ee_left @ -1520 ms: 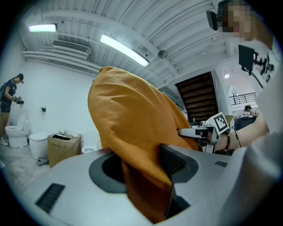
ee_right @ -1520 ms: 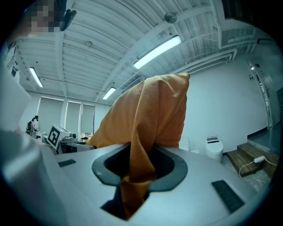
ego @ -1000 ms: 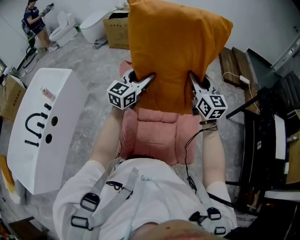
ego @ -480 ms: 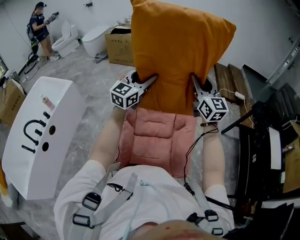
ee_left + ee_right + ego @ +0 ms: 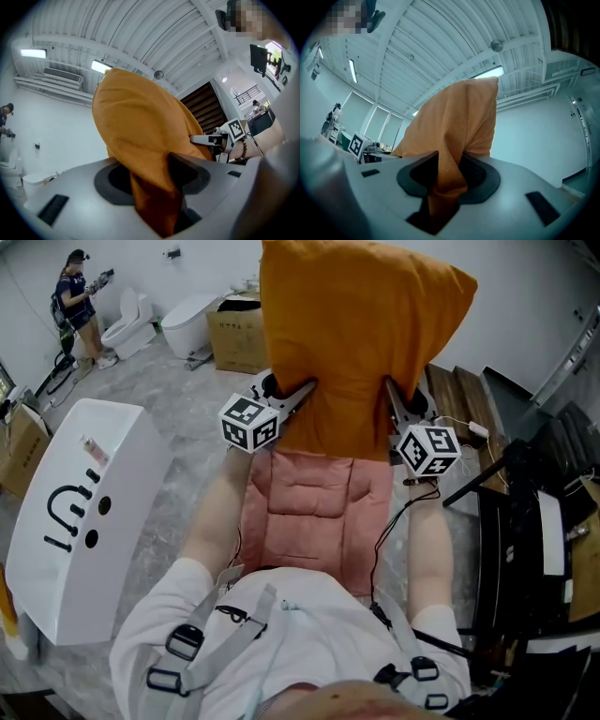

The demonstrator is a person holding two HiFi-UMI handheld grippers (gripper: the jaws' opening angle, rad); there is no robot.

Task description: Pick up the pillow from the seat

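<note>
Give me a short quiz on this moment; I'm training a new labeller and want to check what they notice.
1. True or false: the orange pillow lies flat on the pink seat.
2. What does the left hand-held gripper clamp? A) a towel B) the pillow's lower edge C) nothing
3. Fill in: the right hand-held gripper is shut on the ____.
Key: 1 false, both grippers hold it upright, lifted off the seat; 2 B; 3 pillow.
</note>
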